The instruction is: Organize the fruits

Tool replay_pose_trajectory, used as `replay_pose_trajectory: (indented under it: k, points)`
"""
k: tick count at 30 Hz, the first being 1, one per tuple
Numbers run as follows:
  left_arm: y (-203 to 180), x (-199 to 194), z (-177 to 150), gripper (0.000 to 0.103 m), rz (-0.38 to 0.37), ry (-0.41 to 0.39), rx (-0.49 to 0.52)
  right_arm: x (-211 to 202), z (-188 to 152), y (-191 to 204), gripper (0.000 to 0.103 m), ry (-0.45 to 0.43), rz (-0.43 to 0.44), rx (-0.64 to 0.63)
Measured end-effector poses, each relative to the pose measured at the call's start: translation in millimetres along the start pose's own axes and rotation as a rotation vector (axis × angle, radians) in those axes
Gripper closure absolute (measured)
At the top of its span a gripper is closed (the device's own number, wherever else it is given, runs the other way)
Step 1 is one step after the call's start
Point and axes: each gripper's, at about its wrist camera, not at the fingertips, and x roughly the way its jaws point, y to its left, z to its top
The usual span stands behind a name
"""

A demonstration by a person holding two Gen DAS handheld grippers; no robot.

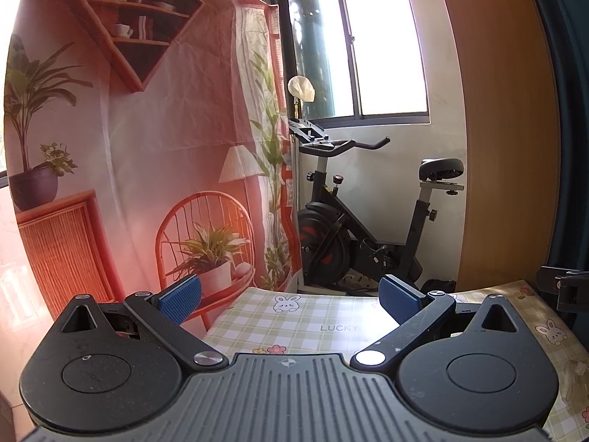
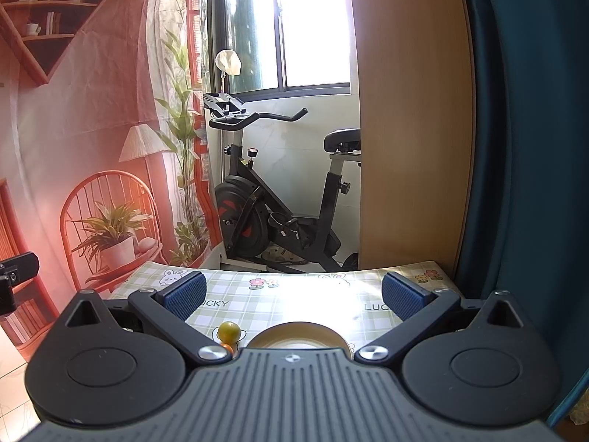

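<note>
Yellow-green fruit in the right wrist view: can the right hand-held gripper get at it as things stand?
Probably yes. The right hand-held gripper is open and empty, and the yellow-green fruit sits on the tablecloth just below and left of its line, beside the bowl. Nothing blocks it, though the gripper would need to dip down first.

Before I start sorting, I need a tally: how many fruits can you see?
2: a yellow-green fruit left of the bowl, and an orange fruit touching it, nearer the right gripper. Others may be hidden.

A black exercise bike (image 1: 364, 221) stands beneath a bright window (image 1: 368, 44), beside a printed backdrop (image 1: 147, 147).
</note>
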Motion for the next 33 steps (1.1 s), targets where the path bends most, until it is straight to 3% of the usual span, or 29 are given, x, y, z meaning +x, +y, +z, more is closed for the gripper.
replay_pose_trajectory:
  k: [33]
  points:
    - [0.9,0.0,1.0,0.0,-0.006,0.0,-0.006,0.8,0.5,-3.6,0.0,0.0,0.0,0.005]
